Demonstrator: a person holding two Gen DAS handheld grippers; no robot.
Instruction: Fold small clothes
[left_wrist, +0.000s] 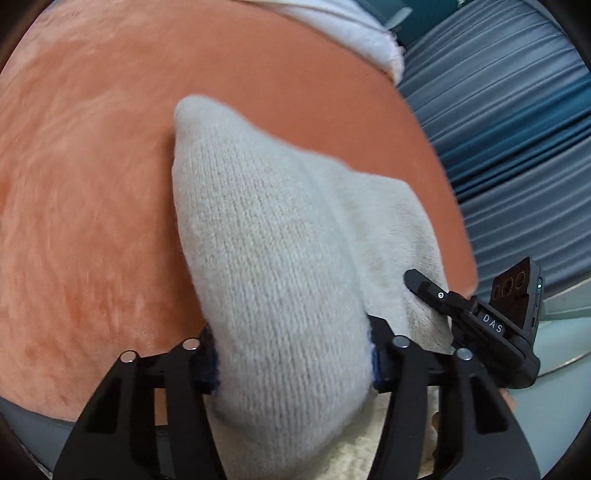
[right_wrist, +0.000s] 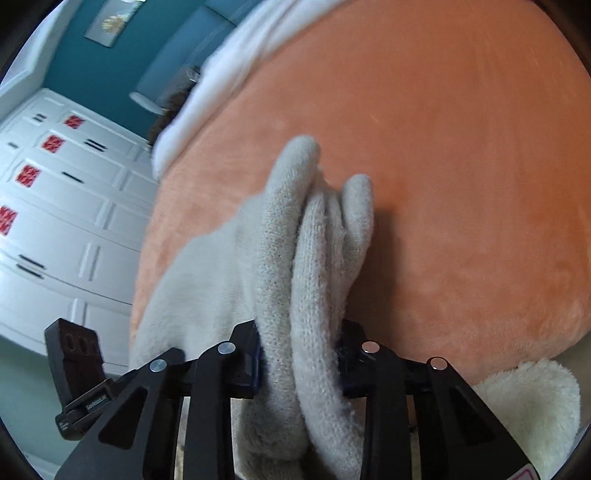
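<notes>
Left gripper (left_wrist: 295, 363): you have the jaws closed narrow on the grey knit garment (left_wrist: 280, 236). The cloth fills the whole gap btw the pads and bulges fwd of the tips, prob. because you pinch several layers at once.

Right gripper (right_wrist: 301, 363): same state, jaws clamped on the knit garment (right_wrist: 314, 258). Ahead of the tips it stands in three or four ridges, so I judge you hold a gathered edge, not one layer.

Garment place: in both jaws, its far part lying fwd of the tips on the orange blanket (left_wrist: 92, 184). What type of garment it is, I cannot tell.

Why two grips: I think you keep both ends so the cloth can be stretched flat before a fold; pulling apart should remove the ridges.

Other gripper: in left view the right one's finger touches the cloth just right of your jaws.

Beside: a cream fluffy item (right_wrist: 528, 406) right of and behind the right jaws, and white bedding (left_wrist: 354, 29) far ahead.
</notes>
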